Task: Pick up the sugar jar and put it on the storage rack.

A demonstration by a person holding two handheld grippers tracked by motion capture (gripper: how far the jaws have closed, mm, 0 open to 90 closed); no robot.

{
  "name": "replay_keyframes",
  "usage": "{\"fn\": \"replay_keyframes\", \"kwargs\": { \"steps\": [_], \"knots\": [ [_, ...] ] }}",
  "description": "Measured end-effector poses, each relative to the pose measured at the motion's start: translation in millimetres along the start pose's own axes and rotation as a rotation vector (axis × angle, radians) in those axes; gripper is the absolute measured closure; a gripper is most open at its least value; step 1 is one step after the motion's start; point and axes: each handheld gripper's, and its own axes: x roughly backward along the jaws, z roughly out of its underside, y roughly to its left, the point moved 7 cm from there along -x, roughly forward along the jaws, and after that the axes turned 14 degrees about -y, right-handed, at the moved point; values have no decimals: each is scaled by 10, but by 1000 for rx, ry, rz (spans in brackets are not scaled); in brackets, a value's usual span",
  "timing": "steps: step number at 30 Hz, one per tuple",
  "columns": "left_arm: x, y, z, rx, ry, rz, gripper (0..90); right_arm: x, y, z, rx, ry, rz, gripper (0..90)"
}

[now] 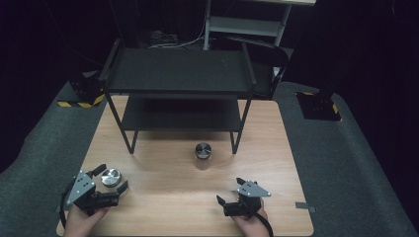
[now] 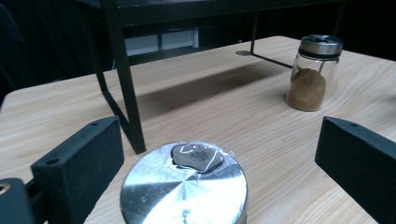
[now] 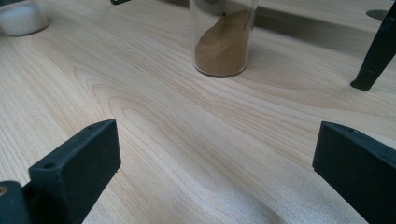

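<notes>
A small jar with a silver lid (image 1: 110,177) stands near the table's front left corner; its white contents show in the right gripper view (image 3: 17,19). My left gripper (image 1: 112,178) is open around it, one jaw on each side, and neither jaw visibly touches it. From the left gripper view (image 2: 219,154) the lid (image 2: 184,187) sits low between the jaws. A second jar with brown powder (image 1: 202,151) (image 2: 312,74) (image 3: 225,43) stands mid-table, in front of the shelf. My right gripper (image 1: 229,190) (image 3: 217,154) is open over bare wood near the front edge, well short of that jar.
A black two-tier shelf (image 1: 179,71) stands on the back half of the wooden table (image 1: 163,197). Its front legs (image 2: 125,88) (image 3: 376,51) reach the tabletop near both jars. Grey padding (image 1: 341,163) surrounds the table.
</notes>
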Motion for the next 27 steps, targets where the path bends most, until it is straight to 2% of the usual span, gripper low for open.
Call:
{"fn": "replay_keyframes", "kwargs": {
  "steps": [5, 10, 15, 21, 27],
  "knots": [
    [10, 76, 62, 29, 13, -6, 23, 1, -1, 1, 0, -1, -1, 6],
    [19, 131, 110, 51, 16, 12, 32, 0, 0, 1, 1, -2, -2, 6],
    [13, 131, 132, 47, 26, 8, 92, 0, 0, 1, 2, -2, -3, 6],
    [44, 166, 169, 65, 16, -2, 171, 2, 3, 2, 3, -3, -2, 6],
    [72, 209, 197, 115, 5, -11, 228, 1, 2, 2, 3, -4, -3, 6]
  ]
}}
